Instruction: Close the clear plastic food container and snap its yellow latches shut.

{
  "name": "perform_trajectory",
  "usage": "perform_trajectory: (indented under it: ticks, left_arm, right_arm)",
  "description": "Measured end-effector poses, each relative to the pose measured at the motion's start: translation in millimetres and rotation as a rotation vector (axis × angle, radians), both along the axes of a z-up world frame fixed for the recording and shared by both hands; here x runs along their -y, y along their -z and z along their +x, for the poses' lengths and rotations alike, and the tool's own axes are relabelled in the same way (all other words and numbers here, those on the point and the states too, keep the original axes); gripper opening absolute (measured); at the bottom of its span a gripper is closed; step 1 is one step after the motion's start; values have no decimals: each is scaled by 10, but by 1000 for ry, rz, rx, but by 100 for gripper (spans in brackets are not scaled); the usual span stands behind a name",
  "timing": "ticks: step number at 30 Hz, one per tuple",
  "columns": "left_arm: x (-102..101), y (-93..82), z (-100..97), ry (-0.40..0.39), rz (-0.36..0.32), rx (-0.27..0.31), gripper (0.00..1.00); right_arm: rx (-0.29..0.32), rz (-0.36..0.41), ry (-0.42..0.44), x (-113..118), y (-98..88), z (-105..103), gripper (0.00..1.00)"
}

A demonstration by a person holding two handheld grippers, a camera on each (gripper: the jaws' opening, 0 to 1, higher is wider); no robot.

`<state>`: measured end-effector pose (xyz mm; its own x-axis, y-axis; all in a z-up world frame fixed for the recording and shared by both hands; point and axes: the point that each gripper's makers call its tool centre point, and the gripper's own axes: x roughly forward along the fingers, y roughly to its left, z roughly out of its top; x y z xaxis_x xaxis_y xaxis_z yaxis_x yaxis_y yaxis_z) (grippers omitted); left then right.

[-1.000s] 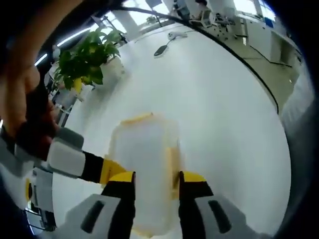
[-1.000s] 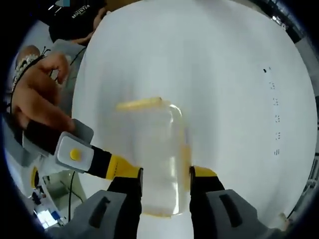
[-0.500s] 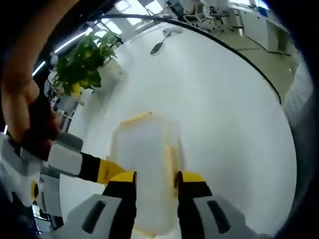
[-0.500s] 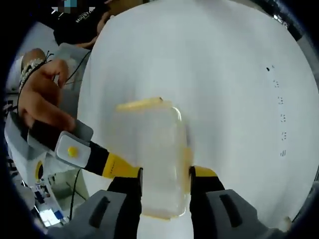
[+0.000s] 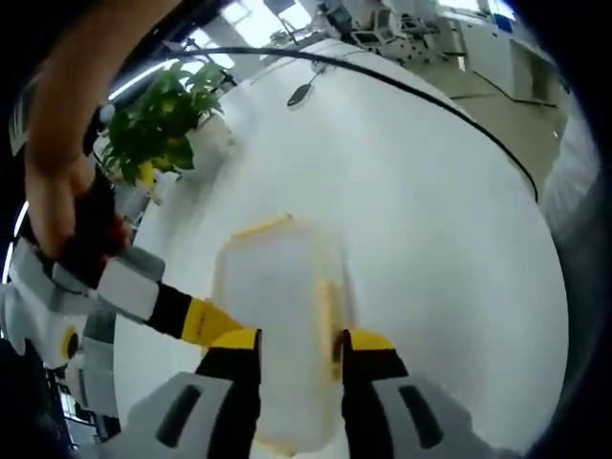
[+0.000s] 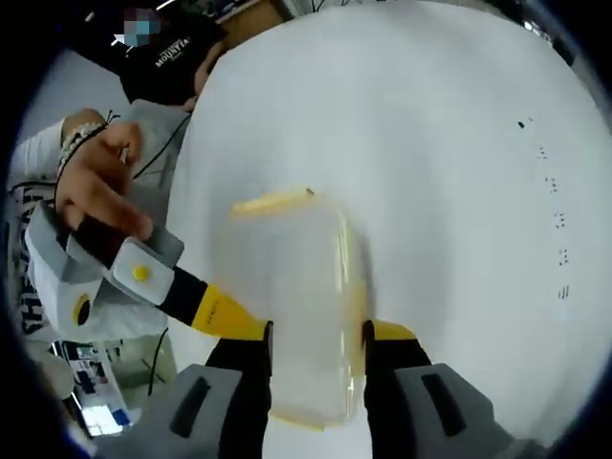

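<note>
My left gripper (image 5: 294, 346) still straddles clear container (image 5: 279, 330) on white table (image 5: 430, 210), jaws spread, flanking its sides; contact unclear. My right gripper (image 6: 316, 339) likewise, unchanged since second ago. Other gripper's grey handle has swung further out in both views. Container: lid seated, frosted walls, yellow latch (image 6: 271, 202) at far end, another along right edge, seemingly down. Potted plant (image 5: 158, 120) beyond.

The food container (image 5: 277, 325) at lower centre of the left gripper view is cloudy, translucent plastic with opaque yellow latches (image 5: 263, 228); in the right gripper view its lid (image 6: 292, 296) looks clearer and faintly glossy. The table (image 5: 430, 220) is smooth, matt white. The gripper fingers (image 6: 244, 368) look like matt black plastic with yellow tips.
</note>
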<state>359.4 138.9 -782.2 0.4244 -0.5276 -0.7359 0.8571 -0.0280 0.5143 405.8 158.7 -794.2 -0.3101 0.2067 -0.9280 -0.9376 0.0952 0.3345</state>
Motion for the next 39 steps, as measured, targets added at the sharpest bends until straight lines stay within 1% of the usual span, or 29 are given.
perform_trajectory:
  ticks: [1,3,4,5,7,8,9,11,14,15,17,18,21,24,25,26,27,28,29,30,31,32,33,34,37,39]
  left_arm:
    - [-4,3,-3,3,-3,16,27]
    - [-7,7,-4,25,-1,56,28]
    - [-7,2,1,17,-9,51,28]
    - [-8,-9,7,10,-34,39,28]
    - [16,-46,11,-64,-145,-47,28]
    - [13,-59,22,-82,-166,-73,27]
    - [6,-76,34,-87,-178,-87,27]
    - [-3,-69,35,-70,-163,-81,27]
    - [3,-59,19,-68,-164,-78,27]
    - [4,-58,17,-77,-172,-80,27]
    - [11,-61,21,-140,-217,-94,27]
    - [17,-65,26,-152,-227,-92,27]
    - [21,-56,20,-169,-233,-80,28]
    - [25,-56,25,-198,-258,-73,28]
    - [27,-62,28,-216,-275,-71,28]
    - [30,-64,27,-235,-294,-78,28]
    - [31,-70,28,-256,-318,-89,28]
    - [21,-62,23,-269,-320,-102,28]
    - [26,-76,33,-262,-325,-96,28]
    - [28,-76,34,-264,-325,-97,28]
    - [32,-76,40,-267,-324,-100,28]
    - [28,-75,41,-271,-323,-104,28]
    - [32,-81,42,-268,-325,-103,28]
    - [29,-78,47,-274,-322,-110,28]
    - [31,-81,52,-285,-330,-121,28]
    - [23,-80,47,-287,-336,-124,28]
  right_arm:
    - [27,18,-12,-19,-17,27,35]
    - [52,49,-9,-34,-38,25,35]
    - [64,65,-5,-40,-41,22,35]
    - [75,85,12,-48,-54,24,35]
    - [89,111,28,-58,-68,24,35]
    - [97,123,32,-64,-76,23,35]
    - [109,136,43,-72,-87,22,35]
    - [130,146,57,-89,-96,26,35]
    - [187,166,70,-89,-128,40,35]
    - [204,174,68,-96,-135,40,35]
    - [252,190,68,-95,-148,72,35]
    - [270,196,73,-87,-152,102,35]
    - [336,215,86,-76,-178,108,34]
    - [382,226,111,-65,-190,121,33]
    - [401,235,124,-55,-200,118,33]
    - [415,241,128,-60,-205,113,32]
    - [398,259,111,-71,-204,26,27]
    - [409,255,123,-55,-198,11,26]
    - [483,275,78,-61,-232,60,25]
    - [507,291,56,-81,-239,43,21]
    - [477,337,34,-141,-215,-77,10]
    - [457,368,32,-177,-199,-152,3]
    - [527,394,49,-194,-221,-77,2]
    - [569,402,66,-182,-220,-44,0]
    - [582,402,143,-160,-215,-27,0]
    - [599,410,144,-147,-214,-42,0]
